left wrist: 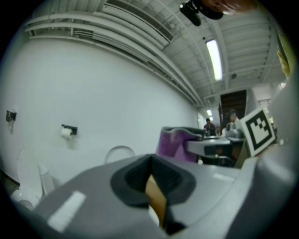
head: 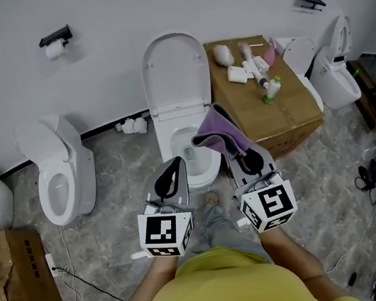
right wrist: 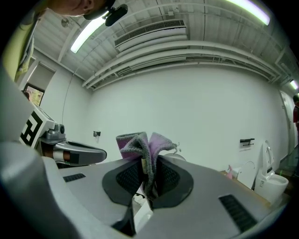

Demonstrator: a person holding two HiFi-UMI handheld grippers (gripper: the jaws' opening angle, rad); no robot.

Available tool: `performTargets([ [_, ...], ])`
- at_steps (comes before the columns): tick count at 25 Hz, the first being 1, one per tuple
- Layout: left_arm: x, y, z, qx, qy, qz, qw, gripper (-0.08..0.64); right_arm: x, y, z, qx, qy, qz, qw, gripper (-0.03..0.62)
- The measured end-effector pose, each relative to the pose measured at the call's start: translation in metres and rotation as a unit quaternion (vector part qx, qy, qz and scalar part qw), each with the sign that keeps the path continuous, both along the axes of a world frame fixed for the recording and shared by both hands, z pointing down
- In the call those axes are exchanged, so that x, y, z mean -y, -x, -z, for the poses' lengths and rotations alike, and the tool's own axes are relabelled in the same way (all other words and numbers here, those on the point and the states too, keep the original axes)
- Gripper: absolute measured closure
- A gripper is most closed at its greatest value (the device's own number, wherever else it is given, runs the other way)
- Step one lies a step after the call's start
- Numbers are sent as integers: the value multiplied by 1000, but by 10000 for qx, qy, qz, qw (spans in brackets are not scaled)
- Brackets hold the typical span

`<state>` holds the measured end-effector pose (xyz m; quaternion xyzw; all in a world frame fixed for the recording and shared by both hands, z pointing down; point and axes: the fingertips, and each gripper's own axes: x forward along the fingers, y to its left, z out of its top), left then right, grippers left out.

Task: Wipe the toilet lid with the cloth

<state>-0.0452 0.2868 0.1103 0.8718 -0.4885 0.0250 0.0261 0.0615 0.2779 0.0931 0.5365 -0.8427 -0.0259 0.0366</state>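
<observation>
A white toilet stands against the wall straight ahead, its lid point(head: 175, 69) raised upright over the open bowl point(head: 185, 155). My right gripper point(head: 237, 152) is shut on a purple-grey cloth point(head: 217, 134), which sticks up past the jaw tips beside the bowl's right rim. In the right gripper view the cloth point(right wrist: 145, 148) is pinched between the closed pads of the right gripper point(right wrist: 148, 179). My left gripper point(head: 175, 166) hovers over the bowl's front, shut with nothing in it. In the left gripper view its jaws meet at the left gripper point(left wrist: 152, 179), with the lid point(left wrist: 119, 153) behind and the cloth point(left wrist: 175, 142) to the right.
A cardboard box point(head: 289, 110) carrying bottles and brushes stands right of the toilet. Other toilets stand at the left point(head: 59, 172) and far right point(head: 332, 70). A small cardboard box point(head: 19, 273) and cables lie on the floor at lower left. Paper holder point(head: 55, 43) on the wall.
</observation>
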Motion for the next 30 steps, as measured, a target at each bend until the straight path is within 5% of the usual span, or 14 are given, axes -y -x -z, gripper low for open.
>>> performTargets([
  [17,227,-47,4,-3,-60,444,9990,565,242,-27,-18,-182,295,802,9962,545],
  [30,297,-36,-6,159,83,361,9992,565,312,-5,-32,-337,478,953,9937,545],
])
